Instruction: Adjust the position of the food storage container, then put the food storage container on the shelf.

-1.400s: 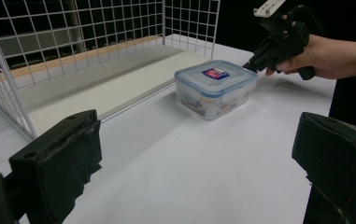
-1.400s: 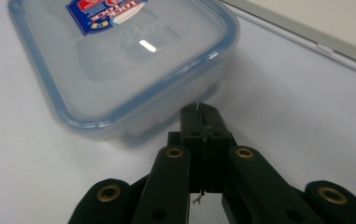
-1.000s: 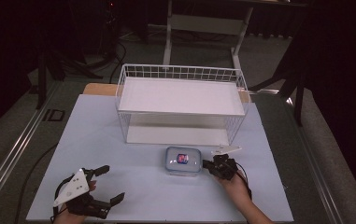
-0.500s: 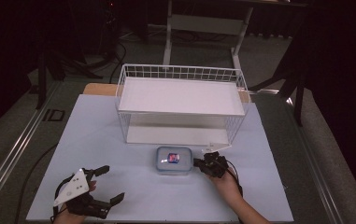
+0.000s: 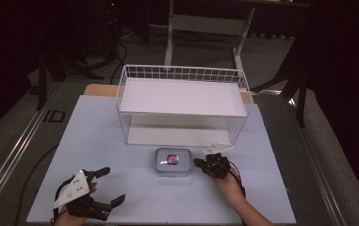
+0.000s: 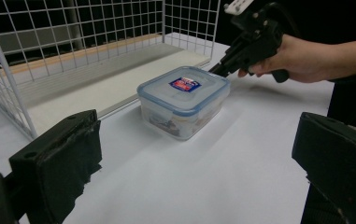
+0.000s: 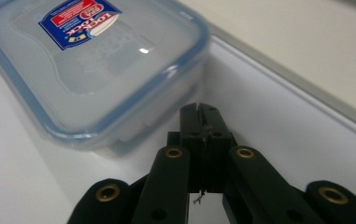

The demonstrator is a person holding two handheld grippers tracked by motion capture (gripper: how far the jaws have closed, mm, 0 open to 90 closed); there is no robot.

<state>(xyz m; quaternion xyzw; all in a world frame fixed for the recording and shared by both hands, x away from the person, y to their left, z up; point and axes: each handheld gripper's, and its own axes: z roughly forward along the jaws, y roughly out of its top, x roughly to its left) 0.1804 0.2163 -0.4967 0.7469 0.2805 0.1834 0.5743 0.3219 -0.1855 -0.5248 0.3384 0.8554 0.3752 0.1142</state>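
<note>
While the right tongs [image 5: 199, 163] sit with their jaws pressed together and nothing between them, their tip lies just beside the right edge of the clear food box [image 5: 173, 161], low and a little right of the middle of the high view. Whether the tip actually touches the box wall I cannot tell. From the right gripper view, the closed tip [image 7: 199, 111] points at the near corner of the box [image 7: 87, 60], which takes up the upper left of that frame; its lid has a blue rim and a blue and red label. In the left gripper view the box [image 6: 183, 100] stands at the centre of the frame, flat on the pale surface [image 6: 213, 177], with the right tongs [image 6: 218, 70] coming down to its far corner from the upper right.

Just behind the box in the high view stands a white wire basket [image 5: 183, 75] with a white board inside, filling the middle of the frame; the box sits clear of its front edge.

Down in the lower left corner of the high view, the left tongs [image 5: 112, 187] rest with jaws wide apart and hold nothing, well away from the box. The pale surface [image 5: 97, 132] carries everything.
</note>
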